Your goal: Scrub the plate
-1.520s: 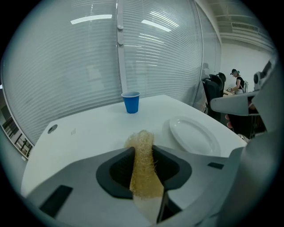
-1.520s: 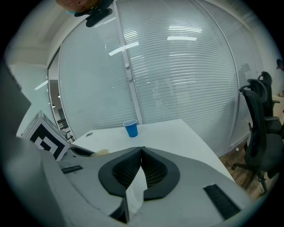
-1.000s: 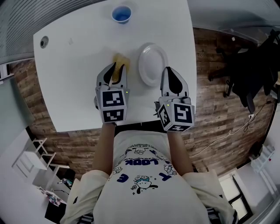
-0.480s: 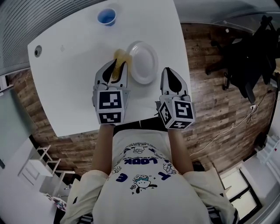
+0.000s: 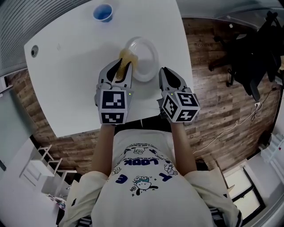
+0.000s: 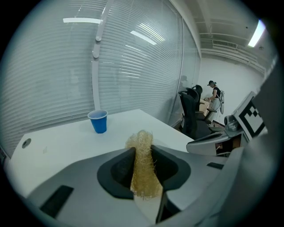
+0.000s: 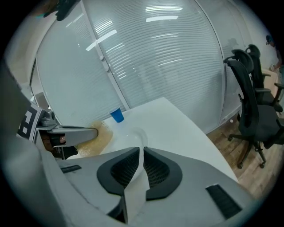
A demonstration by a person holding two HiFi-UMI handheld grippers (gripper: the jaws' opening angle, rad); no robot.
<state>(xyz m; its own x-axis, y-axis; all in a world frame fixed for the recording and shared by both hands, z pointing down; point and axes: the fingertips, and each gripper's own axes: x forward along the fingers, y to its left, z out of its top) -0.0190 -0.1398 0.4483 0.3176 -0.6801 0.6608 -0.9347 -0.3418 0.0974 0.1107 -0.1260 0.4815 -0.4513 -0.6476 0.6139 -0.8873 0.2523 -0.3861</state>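
Plate (image 5: 145, 57): white, lying flat on the white table (image 5: 71, 80) near its right edge, directly ahead of both grippers.
Left gripper (image 5: 123, 66): clamped on a straw-coloured fibrous scrubber (image 6: 143, 168). The scrubber's free end sticks out past the jaw tips and overlaps the plate's left rim in the head view (contact with the surface not confirmed).
Right gripper (image 5: 166, 73): jaws have just been opening and stand a narrow gap apart. Only white surface shows through the gap, and nothing is gripped. The tips sit just beside the plate's near-right rim.
Step in hand: judged to be the approach, with the scrubber at the plate's edge and the right gripper placed to steady it. Scrubbing proper appears not yet begun.
Next move calls for: the right jaws to take or press the rim so the light plate cannot slide. The scrubber then has to bear down and travel across the face.
Plate contents: no food or residue discernible; bare apart from the scrubber end.
Blue cup (image 5: 103, 12): upright at the table's far side, well apart from the plate. The interior reads blue, and whether it holds liquid cannot be told.
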